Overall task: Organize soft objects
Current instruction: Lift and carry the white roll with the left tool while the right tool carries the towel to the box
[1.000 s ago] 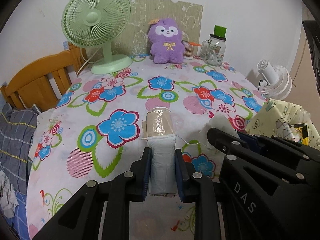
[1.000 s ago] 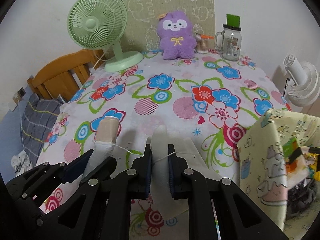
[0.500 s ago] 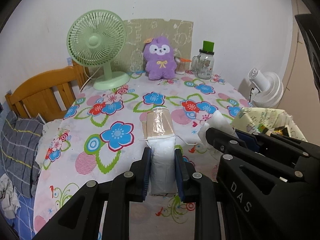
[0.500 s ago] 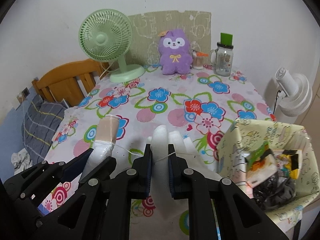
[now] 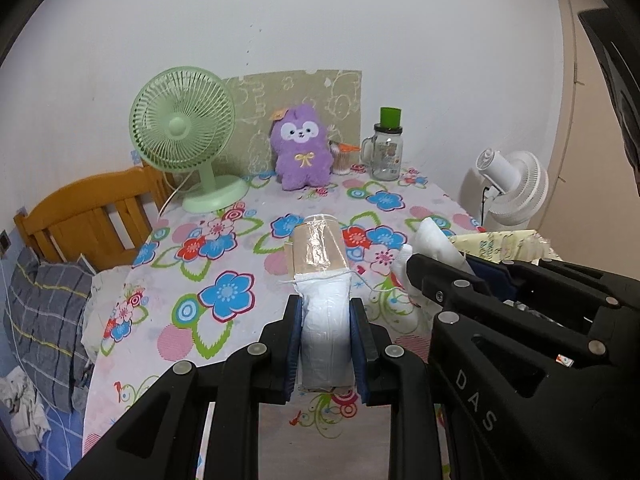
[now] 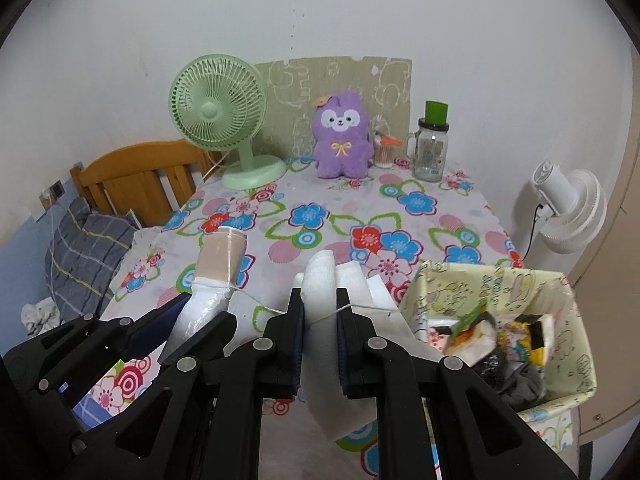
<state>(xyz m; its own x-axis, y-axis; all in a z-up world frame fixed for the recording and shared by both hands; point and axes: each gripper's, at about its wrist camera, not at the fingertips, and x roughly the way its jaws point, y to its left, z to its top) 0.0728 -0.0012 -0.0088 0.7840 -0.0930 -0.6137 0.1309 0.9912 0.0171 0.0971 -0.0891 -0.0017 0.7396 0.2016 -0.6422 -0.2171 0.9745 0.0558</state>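
Both grippers hang above the near edge of the floral table. Right gripper clamps a folded white cloth beside the yellow bin; left gripper pinches a white-and-tan roll. A thin string joins the two.

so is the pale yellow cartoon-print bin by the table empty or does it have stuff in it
Not empty. In the right wrist view the pale yellow cartoon-print bin holds colourful wrappers and dark crumpled items. How deep the pile goes cannot be told.
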